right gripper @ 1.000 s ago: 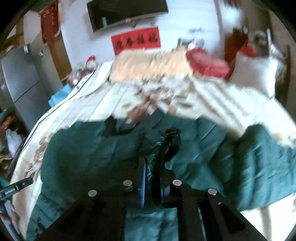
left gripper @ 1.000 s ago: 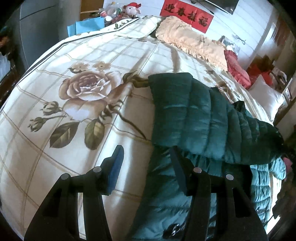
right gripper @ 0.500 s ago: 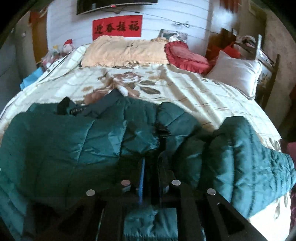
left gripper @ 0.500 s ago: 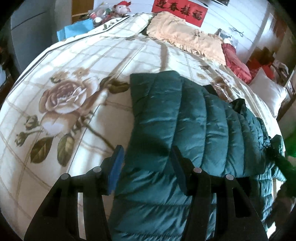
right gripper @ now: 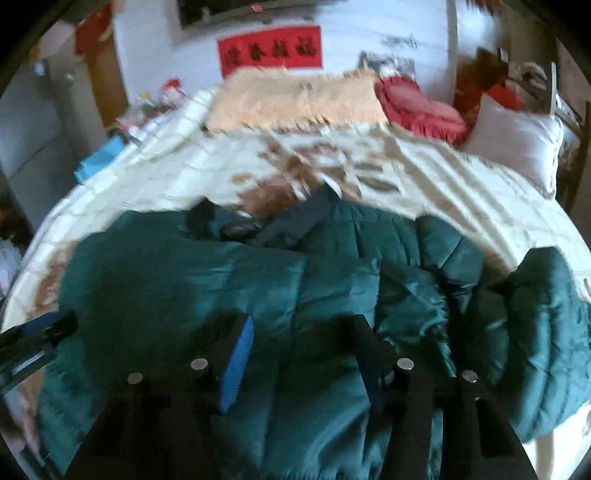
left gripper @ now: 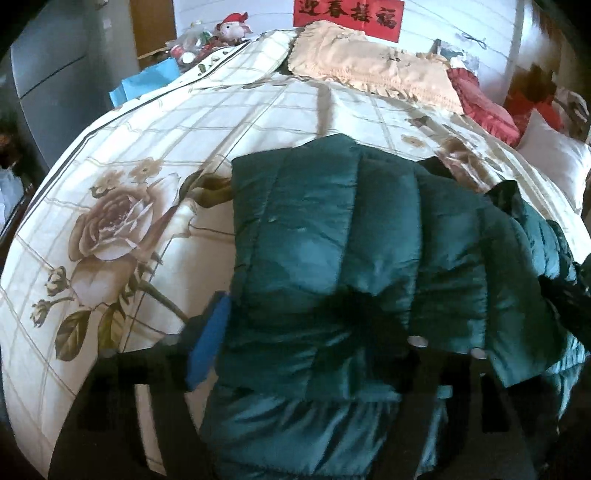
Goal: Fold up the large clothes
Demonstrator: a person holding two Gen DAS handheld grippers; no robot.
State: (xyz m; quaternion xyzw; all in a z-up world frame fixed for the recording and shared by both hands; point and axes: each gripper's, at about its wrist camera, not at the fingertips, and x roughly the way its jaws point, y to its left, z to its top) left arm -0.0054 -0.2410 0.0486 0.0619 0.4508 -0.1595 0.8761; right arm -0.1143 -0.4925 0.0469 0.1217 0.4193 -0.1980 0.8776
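right wrist view: right gripper (right gripper: 303, 354) jaws, 1 second ago pinching the green jacket (right gripper: 221, 280), are opening, nothing pinched; left gripper (left gripper: 306, 332) also opening; fold released.

Daylight from the right, fairly bright on the bedspread (left gripper: 258, 122); jacket (left gripper: 325, 236) shows sheen w/ dark shadow patch near bottom. Right wrist view motion-blurred thruout. Both views fisheye-bent, black vignette at corners.

A rose-print bedspread (left gripper: 155, 155) covers the bed. Far off lie a peach pillow (left gripper: 373, 70), a red cushion (left gripper: 480, 103), a white pillow (left gripper: 554, 158), beneath a red banner (left gripper: 347, 14).
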